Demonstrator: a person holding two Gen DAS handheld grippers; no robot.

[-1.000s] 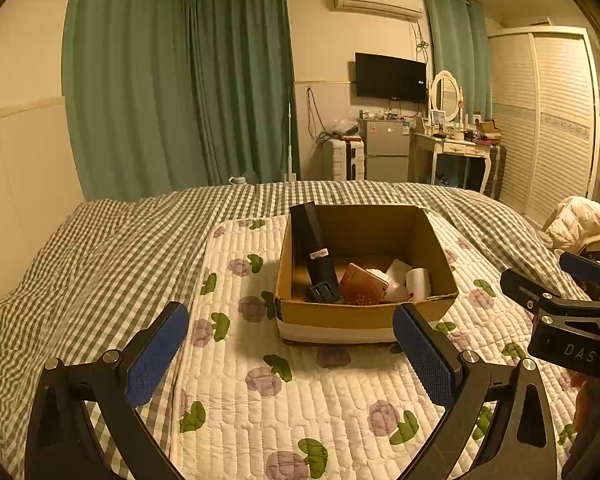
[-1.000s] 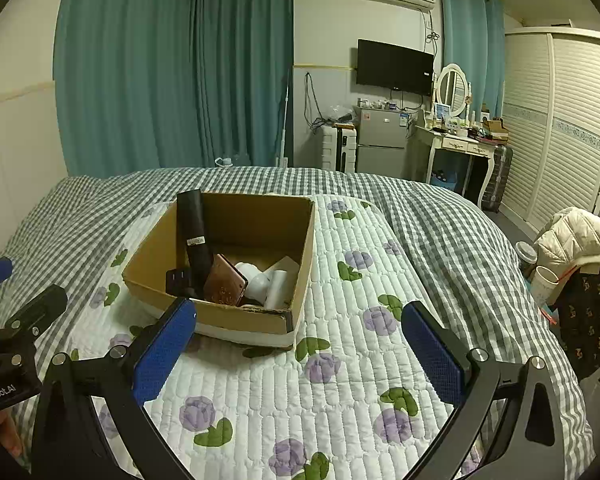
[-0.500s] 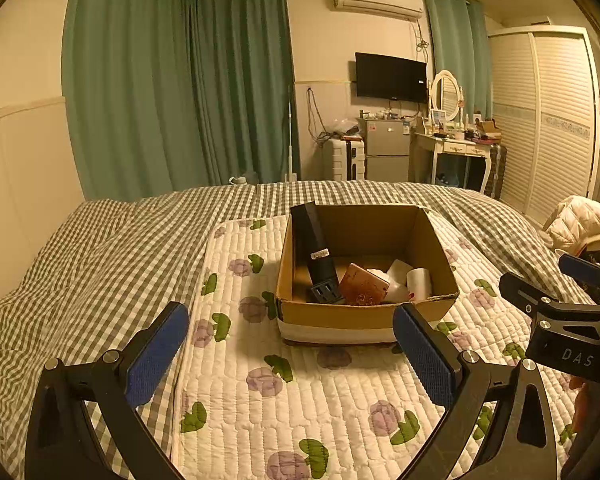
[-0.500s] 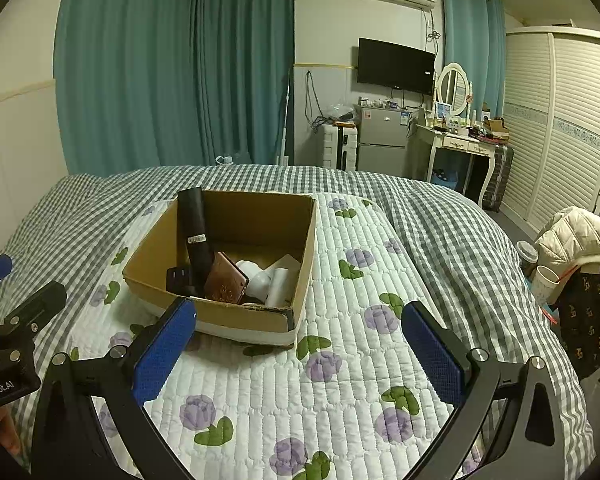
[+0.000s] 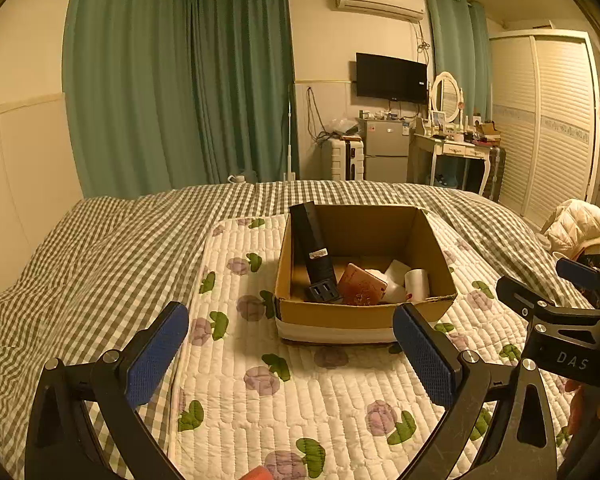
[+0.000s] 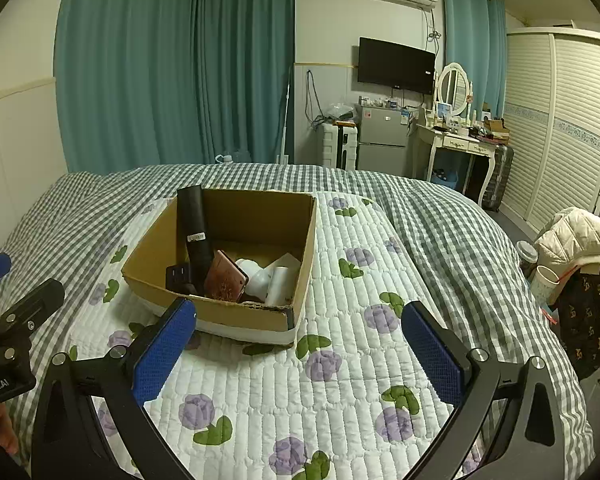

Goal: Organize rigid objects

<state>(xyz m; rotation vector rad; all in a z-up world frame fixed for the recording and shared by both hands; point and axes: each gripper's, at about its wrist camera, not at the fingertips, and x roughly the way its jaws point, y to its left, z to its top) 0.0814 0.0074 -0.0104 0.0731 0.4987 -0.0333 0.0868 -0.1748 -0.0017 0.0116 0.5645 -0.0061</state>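
Observation:
An open cardboard box (image 5: 360, 314) (image 6: 256, 316) sits on the floral quilt of the bed. Inside it, a tall black tube (image 5: 312, 244) (image 6: 194, 228) leans against the left wall. Beside it are a black plug adapter (image 5: 323, 291) (image 6: 179, 274), a brown wallet (image 5: 360, 285) (image 6: 225, 278) and white items (image 5: 414, 282) (image 6: 274, 278). My left gripper (image 5: 290, 354) is open and empty, hovering in front of the box. My right gripper (image 6: 300, 350) is open and empty, near the box's front right corner.
The floral quilt (image 5: 292, 384) (image 6: 340, 360) lies over a checked bedspread (image 5: 100, 260). A white jacket (image 6: 576, 232) hangs on a chair right of the bed, with cups (image 6: 540, 280) beside it. Fridge, dressing table and wardrobe stand at the far wall.

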